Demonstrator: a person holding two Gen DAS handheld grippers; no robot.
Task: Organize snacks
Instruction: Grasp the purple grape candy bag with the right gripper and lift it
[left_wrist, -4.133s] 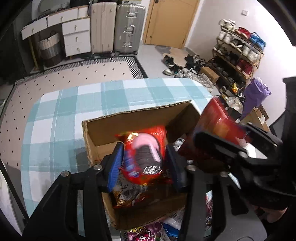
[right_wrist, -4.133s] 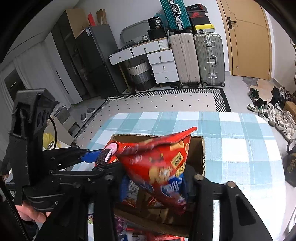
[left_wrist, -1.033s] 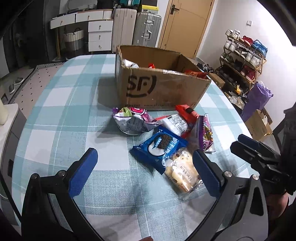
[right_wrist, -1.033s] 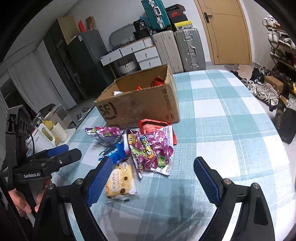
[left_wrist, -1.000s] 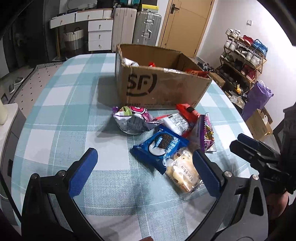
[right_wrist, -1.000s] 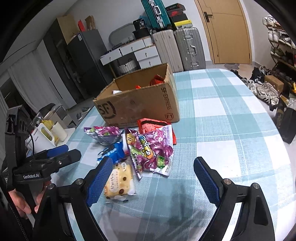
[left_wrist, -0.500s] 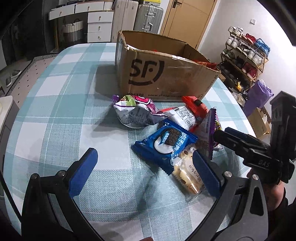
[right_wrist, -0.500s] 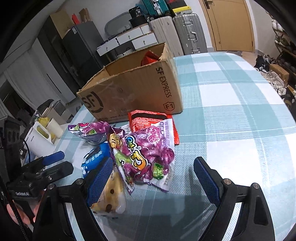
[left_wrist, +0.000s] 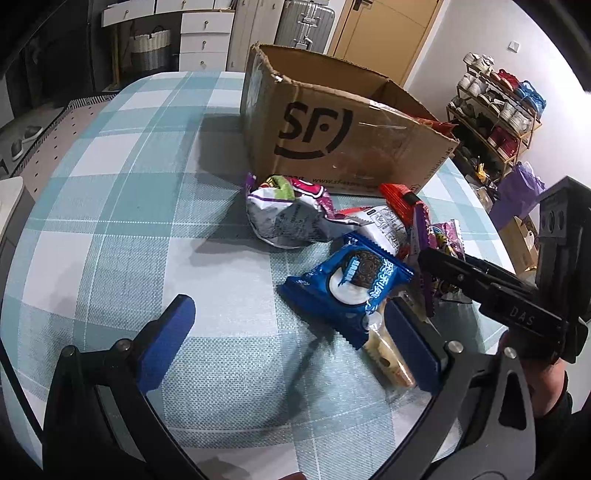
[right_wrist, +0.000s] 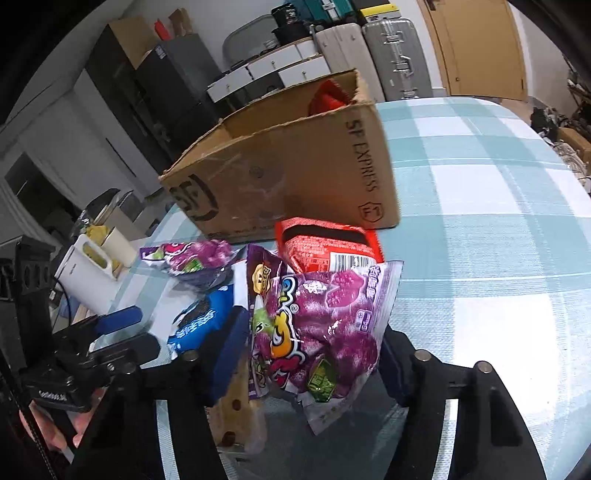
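An open cardboard SF box (left_wrist: 343, 136) stands on the checked table and holds red packets (right_wrist: 327, 96). Loose snacks lie in front of it. My left gripper (left_wrist: 288, 341) is open, its right pad beside a blue cookie pack (left_wrist: 349, 282) and a pale bread pack (left_wrist: 388, 356). A crumpled purple-white bag (left_wrist: 286, 218) lies further in. My right gripper (right_wrist: 314, 350) has closed in around a purple gummy bag (right_wrist: 317, 321), its blue pads at the bag's sides. A red packet (right_wrist: 327, 245) lies behind it.
The table has a teal and white checked cloth (left_wrist: 122, 177). A white holder (right_wrist: 88, 271) stands at the table's left side in the right wrist view. Suitcases (right_wrist: 391, 55), drawers and a shoe rack (left_wrist: 495, 118) stand beyond the table.
Both grippers have dropped lower and moved in toward the snack pile. My right gripper has narrowed around the purple gummy bag. My left gripper stays open, now at the blue cookie pack.
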